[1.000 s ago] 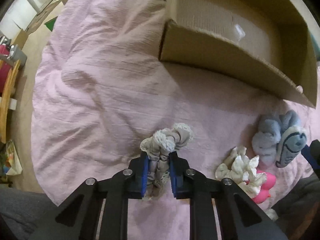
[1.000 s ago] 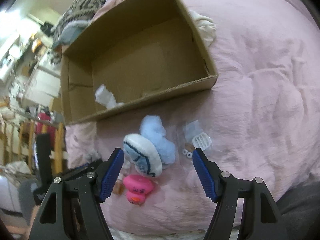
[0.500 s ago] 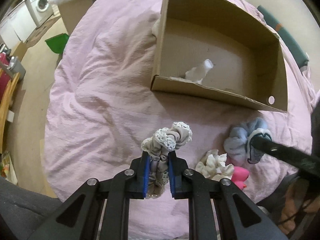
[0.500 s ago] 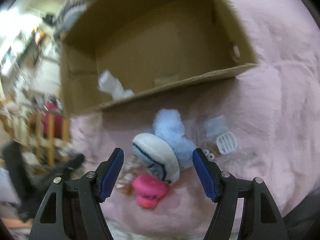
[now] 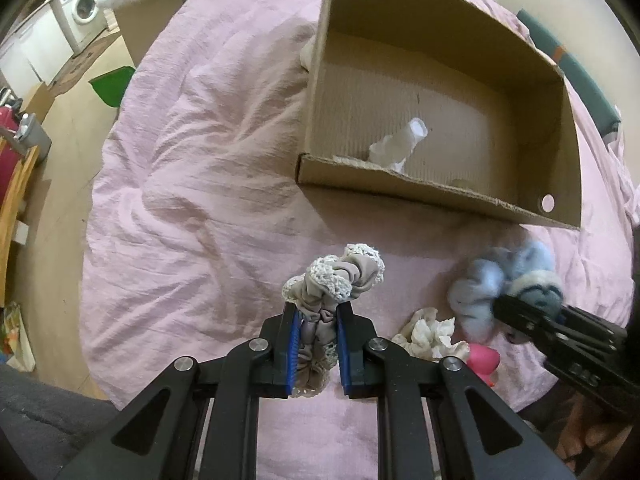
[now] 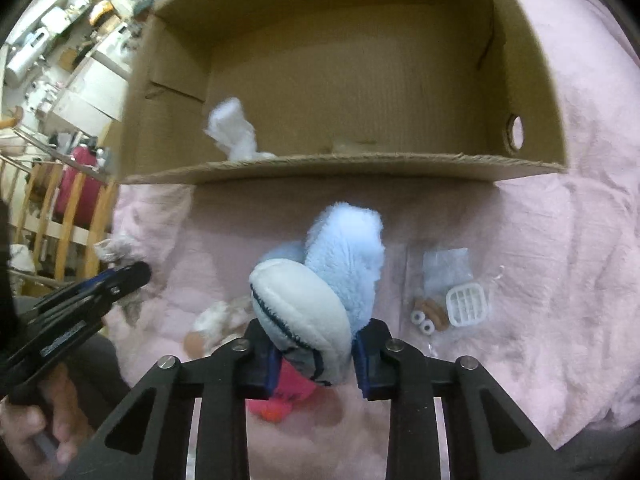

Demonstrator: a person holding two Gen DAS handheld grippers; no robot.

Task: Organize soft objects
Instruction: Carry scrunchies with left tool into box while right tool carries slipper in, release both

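My left gripper (image 5: 317,344) is shut on a grey lace-trimmed scrunchie (image 5: 334,280) and holds it above the pink bedspread (image 5: 192,184). My right gripper (image 6: 314,354) is shut on a blue and white plush slipper (image 6: 320,280); it also shows in the left wrist view (image 5: 508,280). An open cardboard box (image 5: 420,190) lies beyond, with a white sock (image 5: 400,146) inside. A white scrunchie (image 5: 428,334) and a pink toy (image 5: 482,362) lie on the bed between the grippers.
A clear bag with small parts (image 6: 452,292) lies right of the slipper. The bed's left edge drops to a wood floor (image 5: 68,128). A wooden rail and a red bag (image 6: 76,196) stand at the left.
My right gripper has closed in on the plush slipper and shut on it. My left gripper has risen a little with the grey scrunchie, nearer the box.
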